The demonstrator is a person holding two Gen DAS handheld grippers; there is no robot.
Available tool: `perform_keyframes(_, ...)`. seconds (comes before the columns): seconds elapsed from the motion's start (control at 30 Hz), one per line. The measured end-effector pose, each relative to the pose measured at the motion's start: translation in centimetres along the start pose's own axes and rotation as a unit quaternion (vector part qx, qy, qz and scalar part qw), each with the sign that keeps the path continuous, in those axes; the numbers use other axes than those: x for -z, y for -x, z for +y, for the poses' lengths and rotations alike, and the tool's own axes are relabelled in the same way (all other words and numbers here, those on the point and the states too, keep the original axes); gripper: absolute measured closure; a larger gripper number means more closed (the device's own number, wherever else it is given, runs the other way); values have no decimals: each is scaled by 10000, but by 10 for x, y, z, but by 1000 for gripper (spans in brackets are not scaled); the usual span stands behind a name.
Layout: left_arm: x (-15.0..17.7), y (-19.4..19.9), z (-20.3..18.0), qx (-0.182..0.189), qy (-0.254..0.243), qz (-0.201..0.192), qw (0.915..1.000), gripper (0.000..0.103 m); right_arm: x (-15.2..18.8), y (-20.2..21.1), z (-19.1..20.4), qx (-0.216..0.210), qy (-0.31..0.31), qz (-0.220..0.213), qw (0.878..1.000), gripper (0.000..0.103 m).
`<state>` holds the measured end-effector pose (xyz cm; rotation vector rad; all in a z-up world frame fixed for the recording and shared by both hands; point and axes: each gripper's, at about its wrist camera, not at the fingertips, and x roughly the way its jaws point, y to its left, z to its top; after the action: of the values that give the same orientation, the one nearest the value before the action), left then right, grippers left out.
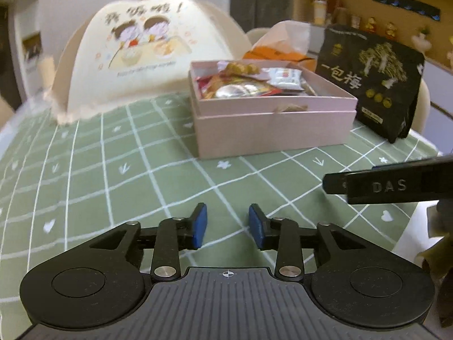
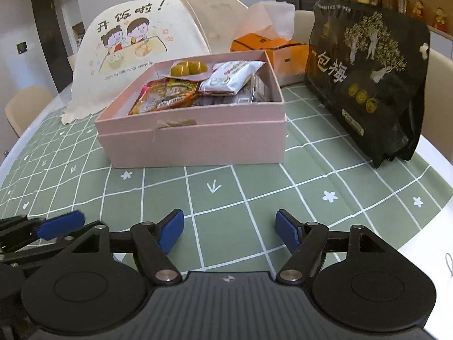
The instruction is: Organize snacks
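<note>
**Both grippers empty above the green cloth, snacks in the pink box**

You hold the left gripper (image 1: 228,225) low over the green checked tablecloth (image 1: 113,175). Its blue pads (image 1: 199,226) stand a little apart and there is nothing between them; only the cloth shows in the gap. At the right edge of the left wrist view a black part of the other gripper, with letters on it, comes into the frame.

In the right wrist view, your right gripper (image 2: 229,231) sits at the bottom centre of the frame. Its jaws are wide apart and empty, with bare cloth between them. In the lower left corner of this view you can see one blue pad of the left gripper.

The pink box (image 2: 195,141) stands open in the middle of the frame, beyond both grippers and apart from them. Inside it lie several snack packets (image 2: 167,96): a red and orange one at the left, a white one (image 2: 229,79) at the right, and some yellow pieces (image 2: 188,68) at the back.

A tall black bag (image 2: 368,79) stands upright to the right of the box, near it. Behind the box there is an orange carton (image 2: 283,53), and in the upper left a cream food cover (image 2: 136,42) with a cartoon of two children.
</note>
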<state>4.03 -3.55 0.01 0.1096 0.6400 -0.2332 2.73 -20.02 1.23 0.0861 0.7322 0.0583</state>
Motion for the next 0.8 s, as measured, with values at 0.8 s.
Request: perform_keyframes(0.8,-6,-12,-7,15,85,-57,9999,67,17,0,1,819,-78,-329,9961,0)
